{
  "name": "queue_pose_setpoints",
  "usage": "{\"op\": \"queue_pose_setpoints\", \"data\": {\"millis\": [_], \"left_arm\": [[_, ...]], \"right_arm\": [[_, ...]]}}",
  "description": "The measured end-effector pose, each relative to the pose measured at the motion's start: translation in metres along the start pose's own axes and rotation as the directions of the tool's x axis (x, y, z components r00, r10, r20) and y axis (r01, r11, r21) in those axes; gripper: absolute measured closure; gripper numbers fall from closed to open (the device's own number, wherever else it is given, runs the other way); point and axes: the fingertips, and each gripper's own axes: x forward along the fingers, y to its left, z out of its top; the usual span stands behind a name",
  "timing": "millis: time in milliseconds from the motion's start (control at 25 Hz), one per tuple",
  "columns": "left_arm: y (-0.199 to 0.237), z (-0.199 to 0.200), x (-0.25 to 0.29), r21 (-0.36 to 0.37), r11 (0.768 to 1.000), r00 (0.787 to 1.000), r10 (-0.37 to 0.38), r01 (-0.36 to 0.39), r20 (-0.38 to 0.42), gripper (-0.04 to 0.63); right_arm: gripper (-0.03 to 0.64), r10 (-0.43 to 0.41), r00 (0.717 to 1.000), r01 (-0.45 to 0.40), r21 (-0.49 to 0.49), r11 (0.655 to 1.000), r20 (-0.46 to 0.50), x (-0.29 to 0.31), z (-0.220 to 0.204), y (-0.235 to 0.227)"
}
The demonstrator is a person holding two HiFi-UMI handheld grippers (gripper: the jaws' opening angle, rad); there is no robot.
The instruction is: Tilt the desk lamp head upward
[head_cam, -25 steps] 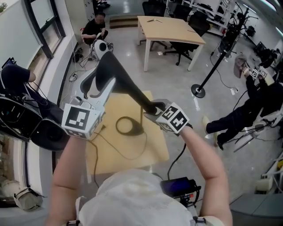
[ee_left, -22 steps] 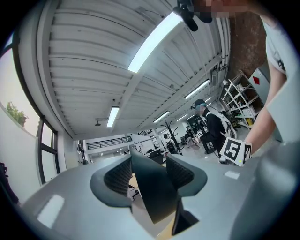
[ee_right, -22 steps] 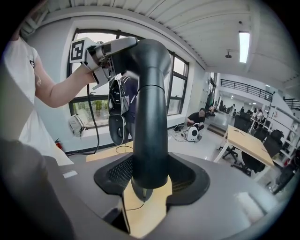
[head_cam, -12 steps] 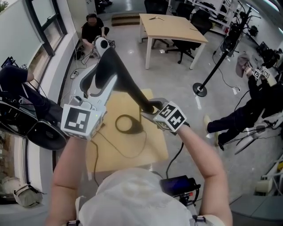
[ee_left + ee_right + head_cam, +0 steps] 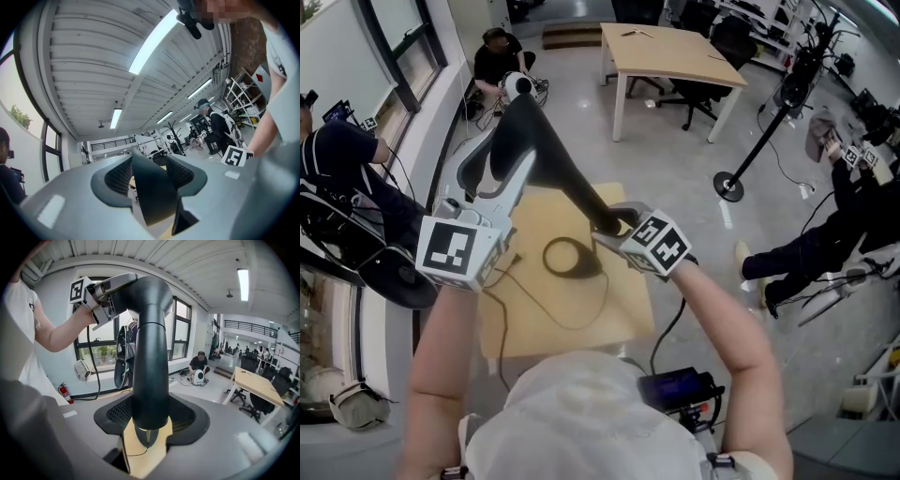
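Left gripper (image 5: 502, 155) and lamp head (image 5: 530, 131) are sitting slightly higher and further left in the head view than a second ago; right gripper (image 5: 614, 223) is staying about where it was. Left jaws are pinching the lamp head flat between the pads, its thin dark edge facing that gripper's camera. Right jaws are clamping the black lamp arm (image 5: 577, 192), pads pressing on both sides. Lamp base (image 5: 567, 258), a dark ring, is resting on the small wooden table (image 5: 581, 323). Lamp's long axis is running up from the base toward upper left of the head view. In the right gripper view the arm is standing upright out of the jaws, bending at the top toward the left gripper.
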Motion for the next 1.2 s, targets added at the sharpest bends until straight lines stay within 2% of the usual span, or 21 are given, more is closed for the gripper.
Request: {"op": "queue_pose_setpoints", "data": {"millis": [280,640,800,1000,1200], "left_arm": [[0.012,-0.008,-0.01,-0.028,0.997,0.996,0.072,-0.074,-0.048,0.389],[0.016,-0.033,-0.038,-0.066,0.973,0.966,0.209,-0.221,-0.153,0.4],[-0.009,-0.047,-0.049,-0.067,0.967,0.954,0.229,-0.245,-0.194,0.43],[-0.028,-0.069,-0.089,-0.093,0.954,0.937,0.255,-0.284,-0.239,0.499],[-0.05,-0.103,-0.131,-0.169,0.949,0.936,0.211,-0.265,-0.283,0.548]], "right_arm": [[0.368,0.008,1.0,-0.007,-0.082,0.997,0.019,0.006,0.006,-0.002],[0.364,0.063,0.995,-0.055,-0.103,0.993,0.077,-0.002,0.026,-0.017],[0.371,0.086,0.99,-0.075,-0.1,0.992,0.111,-0.018,0.021,-0.027],[0.383,0.09,0.986,-0.077,-0.095,0.993,0.142,-0.021,0.023,-0.021],[0.393,0.047,0.987,-0.041,-0.042,0.998,0.152,-0.018,0.013,-0.008]]}}
